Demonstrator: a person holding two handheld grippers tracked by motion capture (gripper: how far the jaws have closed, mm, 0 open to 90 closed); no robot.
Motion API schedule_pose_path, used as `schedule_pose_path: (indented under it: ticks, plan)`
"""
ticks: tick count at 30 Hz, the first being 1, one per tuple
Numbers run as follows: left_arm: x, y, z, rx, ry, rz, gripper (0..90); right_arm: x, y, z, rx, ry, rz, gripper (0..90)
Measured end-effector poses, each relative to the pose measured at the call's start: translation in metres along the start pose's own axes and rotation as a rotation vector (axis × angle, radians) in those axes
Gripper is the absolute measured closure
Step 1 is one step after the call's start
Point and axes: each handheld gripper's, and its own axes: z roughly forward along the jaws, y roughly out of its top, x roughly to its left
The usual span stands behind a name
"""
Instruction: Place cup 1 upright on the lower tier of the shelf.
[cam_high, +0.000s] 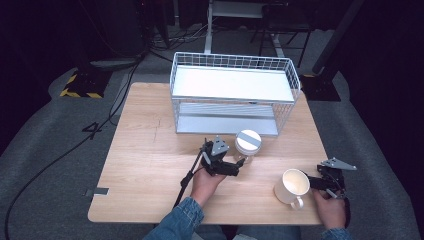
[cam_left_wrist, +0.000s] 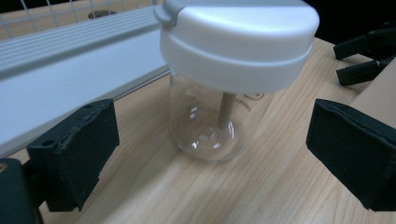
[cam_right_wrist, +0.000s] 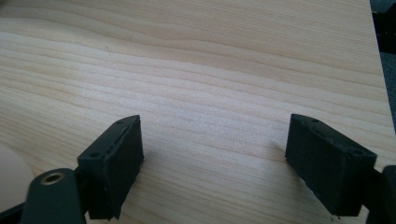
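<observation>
A clear glass jar with a white lid stands on the wooden table, just in front of the wire rack. My left gripper is right beside it at the near left, tips toward the jar. In the left gripper view the jar stands a little ahead of my left gripper, which is open and does not touch the glass. A cream mug sits near the front right. My right gripper lies just right of the mug. In the right gripper view it is open over bare wood.
A white two-tier wire rack stands at the back of the table; its lower shelf is close behind the jar. The table's right edge is near the right gripper. Cables trail over the grey floor at the left.
</observation>
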Motion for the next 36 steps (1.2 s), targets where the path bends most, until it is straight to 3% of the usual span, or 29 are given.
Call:
schedule_pose_path:
  ticks: [9,12,22,27,30,32,36]
  plan:
    - [-0.002,0.003,0.021,-0.004,-0.009,0.003,0.0,0.000,0.000,0.000,0.000,0.000,0.000,19.3]
    - [-0.003,0.003,0.027,-0.022,-0.020,-0.025,0.0,0.000,0.000,0.000,0.000,0.000,0.000,19.3]
    - [-0.008,0.008,0.037,-0.079,-0.011,-0.043,0.0,0.000,0.000,0.000,0.000,0.000,0.000,19.3]
    - [-0.009,0.009,0.041,-0.081,-0.006,-0.038,0.0,0.000,0.000,0.000,0.000,0.000,0.000,19.3]
    - [-0.010,0.017,0.042,-0.080,-0.004,-0.011,0.0,0.000,0.000,0.000,0.000,0.000,0.000,19.3]
    - [-0.011,0.020,0.042,-0.101,0.007,-0.015,0.0,0.000,0.000,0.000,0.000,0.000,0.000,19.3]
    - [-0.008,0.019,0.045,-0.099,-0.001,-0.029,0.0,0.000,0.000,0.000,0.000,0.000,0.000,19.3]
